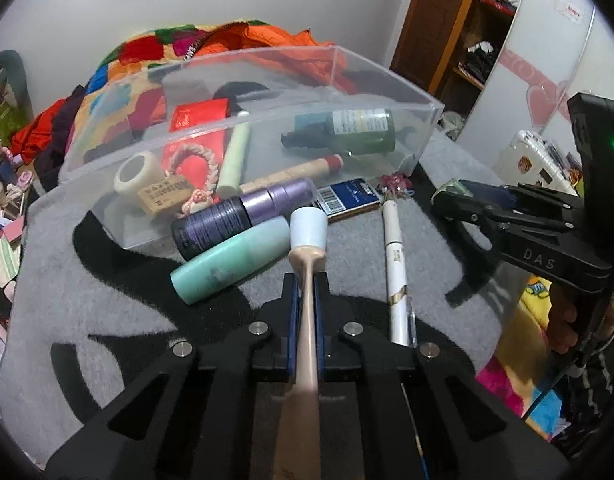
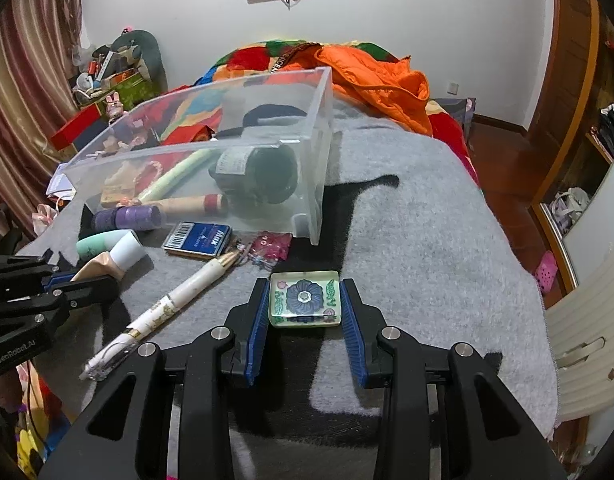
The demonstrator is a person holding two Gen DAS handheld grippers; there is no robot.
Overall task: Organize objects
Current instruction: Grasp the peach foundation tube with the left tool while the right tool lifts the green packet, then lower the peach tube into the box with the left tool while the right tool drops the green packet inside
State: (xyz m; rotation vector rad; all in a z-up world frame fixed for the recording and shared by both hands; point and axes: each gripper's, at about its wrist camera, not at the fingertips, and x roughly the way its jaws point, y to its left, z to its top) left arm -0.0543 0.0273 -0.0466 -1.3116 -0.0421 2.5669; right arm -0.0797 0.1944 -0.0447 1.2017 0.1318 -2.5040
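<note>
Step in hand: pick-up, with both tongs loaded and nothing yet delivered. The left gripper is clenched on the flat tail of a beige squeeze tube with a white cap; the cap points toward the clear plastic storage bin just ahead. The right gripper grasps a small square glass tile with a blue flower between its blue pads, above the grey and black blanket, right of the bin. Next move, in my judgement: lift each item over the bin's near wall and release inside.
</note>
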